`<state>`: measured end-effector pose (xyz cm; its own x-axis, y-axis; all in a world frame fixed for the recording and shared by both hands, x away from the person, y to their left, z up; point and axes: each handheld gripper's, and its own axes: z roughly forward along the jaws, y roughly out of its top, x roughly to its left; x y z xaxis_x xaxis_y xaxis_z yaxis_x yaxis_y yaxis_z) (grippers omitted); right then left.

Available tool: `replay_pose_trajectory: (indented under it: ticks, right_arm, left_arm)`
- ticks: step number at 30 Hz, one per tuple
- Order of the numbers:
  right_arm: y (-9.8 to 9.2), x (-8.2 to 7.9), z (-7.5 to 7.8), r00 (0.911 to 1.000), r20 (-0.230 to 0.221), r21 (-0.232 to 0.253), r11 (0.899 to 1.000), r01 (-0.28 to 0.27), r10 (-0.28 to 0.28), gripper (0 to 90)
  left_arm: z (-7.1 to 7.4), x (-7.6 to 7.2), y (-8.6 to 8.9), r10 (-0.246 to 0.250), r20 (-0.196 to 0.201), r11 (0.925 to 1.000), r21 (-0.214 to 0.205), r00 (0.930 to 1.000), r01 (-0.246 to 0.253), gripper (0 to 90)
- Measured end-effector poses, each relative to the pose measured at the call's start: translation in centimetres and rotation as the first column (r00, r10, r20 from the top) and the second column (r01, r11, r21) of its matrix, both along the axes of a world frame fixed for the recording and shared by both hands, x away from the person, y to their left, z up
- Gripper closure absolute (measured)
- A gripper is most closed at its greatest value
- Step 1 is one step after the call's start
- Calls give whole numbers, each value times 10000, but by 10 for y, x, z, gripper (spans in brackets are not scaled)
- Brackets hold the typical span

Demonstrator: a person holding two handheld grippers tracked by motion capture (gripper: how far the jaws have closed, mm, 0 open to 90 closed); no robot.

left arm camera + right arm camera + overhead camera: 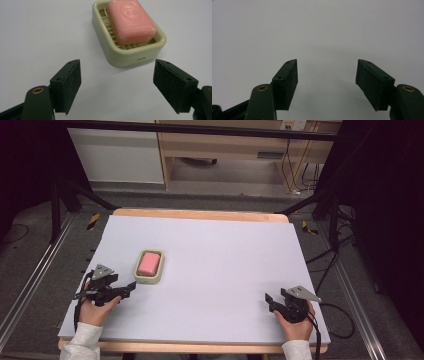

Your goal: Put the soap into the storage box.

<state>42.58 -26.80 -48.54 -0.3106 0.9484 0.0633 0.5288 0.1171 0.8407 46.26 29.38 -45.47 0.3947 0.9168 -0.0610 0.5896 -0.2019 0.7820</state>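
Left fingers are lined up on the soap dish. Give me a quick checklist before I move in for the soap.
1. Left gripper open wide enough for the dish: ok.
2. Nothing between its fingers: ok.
3. Pink soap seated in the soap dish: ok, lying a little skewed on the ribs.
4. Dish flat on the table: ok.
5. Right gripper away from the dish: ok, open, holding nothing.
6. Soap wet or slippery: cannot tell.

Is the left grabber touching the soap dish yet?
Apart. In the left gripper view, the left gripper has its jaws wide open, with bare white table between their tips and the soap dish.
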Motion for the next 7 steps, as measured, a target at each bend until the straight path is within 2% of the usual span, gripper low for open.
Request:
replay_pose_trajectory:
  ticks: [4, 7]
  right_arm:
    - [0, 0, 0, 10000, -31, 51, 10000, 16, -16, 331]
    - [0, 0, 0, 10000, -29, 41, 10000, 43, -43, 326]
  left_arm:
    - [-4, -6, 3, 60, -4, 9995, 303, 10000, -59, 218]
    - [-6, -10, 6, 139, -20, 9994, 319, 9999, -139, 213]
